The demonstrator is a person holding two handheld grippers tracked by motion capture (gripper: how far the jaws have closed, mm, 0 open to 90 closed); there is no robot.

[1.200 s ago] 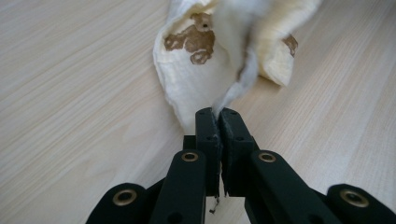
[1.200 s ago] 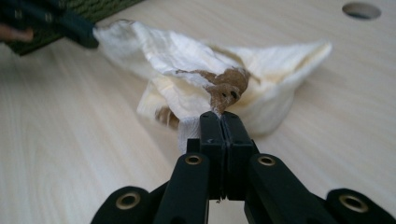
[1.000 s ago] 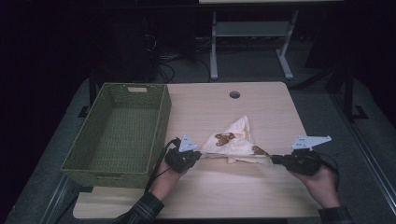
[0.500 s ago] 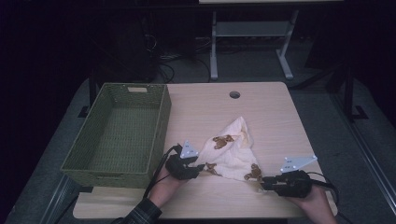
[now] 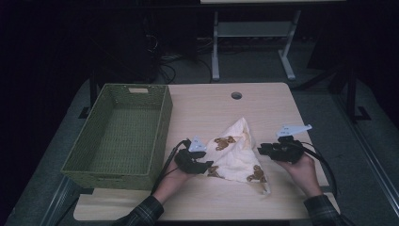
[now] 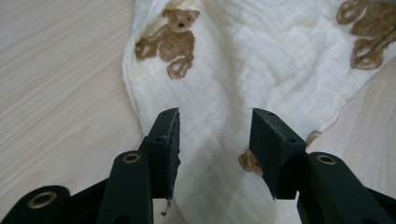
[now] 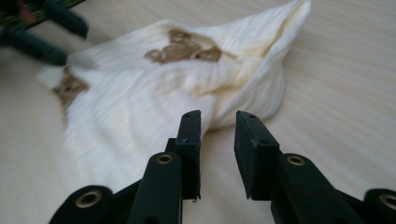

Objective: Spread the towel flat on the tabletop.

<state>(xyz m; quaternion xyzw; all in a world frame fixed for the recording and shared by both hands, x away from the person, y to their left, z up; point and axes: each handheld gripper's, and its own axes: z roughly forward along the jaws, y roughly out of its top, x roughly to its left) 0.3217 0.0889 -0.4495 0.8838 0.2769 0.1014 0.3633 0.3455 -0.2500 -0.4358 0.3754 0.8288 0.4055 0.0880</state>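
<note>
A cream cloth (image 5: pixel 237 150) printed with brown bears lies crumpled on the pale wooden bench (image 5: pixel 211 106), near its front edge, between two hand-held grippers; the left hand-held gripper (image 5: pixel 203 165) sits at the cloth's left edge, its jaws standing apart over the fabric with the cloth under the gap and neither pad pressing on it; the right hand-held gripper (image 5: pixel 260 149) points at the cloth's right side, its jaws narrowly parted and having just been closing, with bare bench between them and the cloth just beyond the tips; a green woven basket (image 5: pixel 160 122) stands at the bench's left side, apart from the cloth.
</note>
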